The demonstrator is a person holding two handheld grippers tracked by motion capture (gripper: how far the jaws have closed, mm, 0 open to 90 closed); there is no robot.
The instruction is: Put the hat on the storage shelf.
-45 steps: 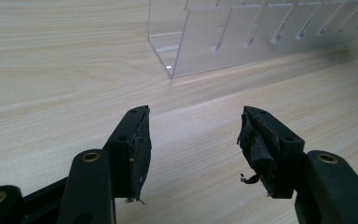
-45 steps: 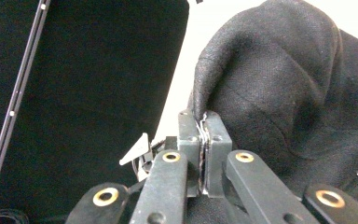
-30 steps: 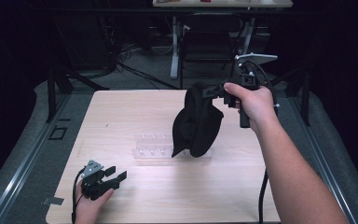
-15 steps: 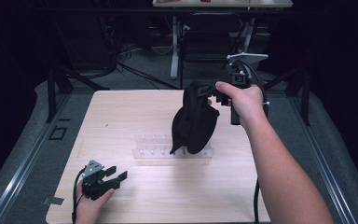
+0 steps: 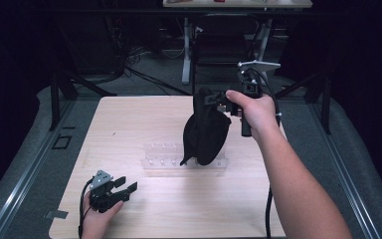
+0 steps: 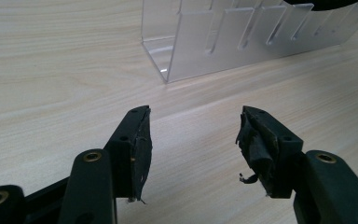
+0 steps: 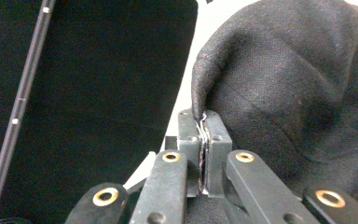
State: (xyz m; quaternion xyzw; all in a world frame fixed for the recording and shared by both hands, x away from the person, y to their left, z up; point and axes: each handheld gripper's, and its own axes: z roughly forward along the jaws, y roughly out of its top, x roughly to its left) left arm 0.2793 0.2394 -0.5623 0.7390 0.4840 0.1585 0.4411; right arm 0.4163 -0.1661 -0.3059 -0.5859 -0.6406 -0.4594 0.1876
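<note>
Pale wood forms the worktop (image 5: 129, 124), and near its front left corner the left hand-held gripper (image 5: 124, 188) is rested low, its jaws spread apart with nothing between them; in the left gripper view bare wood is seen between the worn pads (image 6: 141, 149). A clear slotted plastic rack (image 5: 161, 157) is set at the middle of the worktop. Above the rack's right end a black cloth bag (image 5: 205, 132) is held hanging, its top fold pinched by the clenched right hand-held gripper (image 5: 214, 98), toward the back right.
</note>
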